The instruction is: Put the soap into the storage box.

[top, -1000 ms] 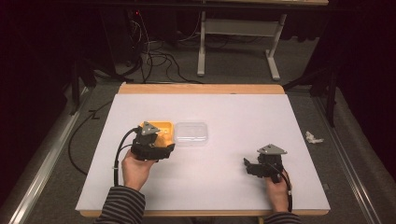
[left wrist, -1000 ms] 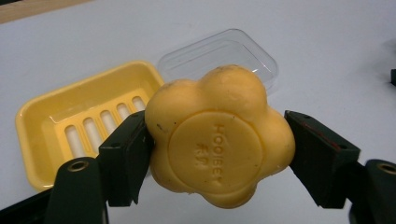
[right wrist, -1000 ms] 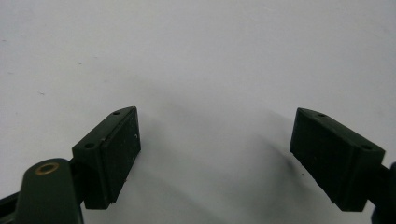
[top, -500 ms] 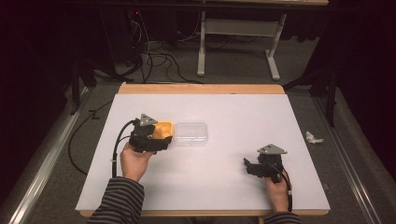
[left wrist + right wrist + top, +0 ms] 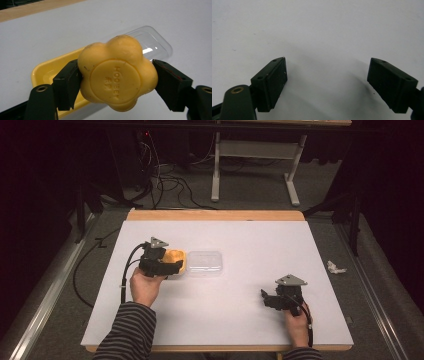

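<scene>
Two grippers are in my high view. My left gripper (image 5: pixel 167 265) sits over the yellow tray (image 5: pixel 179 262), and just beside that tray, away from my left hand (image 5: pixel 145 287), lies the clear lid (image 5: pixel 204 264), touching or nearly touching the tray's edge; I cannot tell which. An orange-yellow lump shows at the tray between the fingers. My right gripper (image 5: pixel 267 300) rests on the white table (image 5: pixel 250 245) well apart from the tray, toward the near edge, with my right hand (image 5: pixel 299 322) behind it.

From the left gripper view, the fingers (image 5: pixel 66 85) are closed partway on the flower-shaped yellow soap (image 5: pixel 117 73), one pressing each side, its stamped round face turned toward the camera. The soap hangs above the tray (image 5: pixel 46 70), which lies behind and below it, and the lid (image 5: pixel 155 42) lies beyond the tray on the table.

From the right gripper view, the fingers (image 5: pixel 273 82) stand wide apart with nothing between them, bare table (image 5: pixel 324 30) beneath.
</scene>
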`<act>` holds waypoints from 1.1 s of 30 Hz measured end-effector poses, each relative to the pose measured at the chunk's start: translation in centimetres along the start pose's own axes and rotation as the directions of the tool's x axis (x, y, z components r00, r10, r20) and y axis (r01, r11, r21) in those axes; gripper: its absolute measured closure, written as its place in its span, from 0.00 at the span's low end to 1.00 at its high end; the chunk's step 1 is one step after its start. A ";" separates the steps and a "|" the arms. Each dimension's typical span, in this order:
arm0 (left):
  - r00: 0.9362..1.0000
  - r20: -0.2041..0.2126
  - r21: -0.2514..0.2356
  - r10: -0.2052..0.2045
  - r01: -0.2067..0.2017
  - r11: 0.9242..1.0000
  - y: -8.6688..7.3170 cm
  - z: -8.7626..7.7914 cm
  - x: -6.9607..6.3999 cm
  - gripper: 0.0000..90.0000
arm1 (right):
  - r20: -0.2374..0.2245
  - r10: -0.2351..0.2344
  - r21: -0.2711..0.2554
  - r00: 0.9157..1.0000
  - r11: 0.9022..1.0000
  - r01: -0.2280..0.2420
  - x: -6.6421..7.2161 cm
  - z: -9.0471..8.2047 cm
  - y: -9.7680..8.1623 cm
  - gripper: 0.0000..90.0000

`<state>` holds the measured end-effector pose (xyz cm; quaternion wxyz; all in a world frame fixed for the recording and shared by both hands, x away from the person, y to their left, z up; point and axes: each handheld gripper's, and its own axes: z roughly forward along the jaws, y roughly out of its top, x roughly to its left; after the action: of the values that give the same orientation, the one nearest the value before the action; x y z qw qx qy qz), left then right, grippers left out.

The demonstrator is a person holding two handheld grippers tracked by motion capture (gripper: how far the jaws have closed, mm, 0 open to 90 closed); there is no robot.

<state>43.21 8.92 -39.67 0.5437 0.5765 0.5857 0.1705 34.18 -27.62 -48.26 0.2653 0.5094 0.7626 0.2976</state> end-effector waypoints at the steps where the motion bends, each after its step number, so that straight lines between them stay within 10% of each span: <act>1: 1.000 -0.003 -0.007 -0.007 0.007 1.000 0.1 0.1 0.1 0.31 | 0.001 -0.001 0.000 1.000 1.000 0.001 0.0 0.0 0.0 0.18; 33: 0.982 -0.183 0.072 0.056 -0.044 0.996 -1.4 5.9 3.1 0.31 | 0.001 -0.002 0.002 1.000 1.000 0.002 0.0 0.0 0.0 0.18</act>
<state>48.26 8.69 -44.25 0.4628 0.5907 0.6244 0.2169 34.16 -27.62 -48.26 0.2655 0.5090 0.7632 0.2965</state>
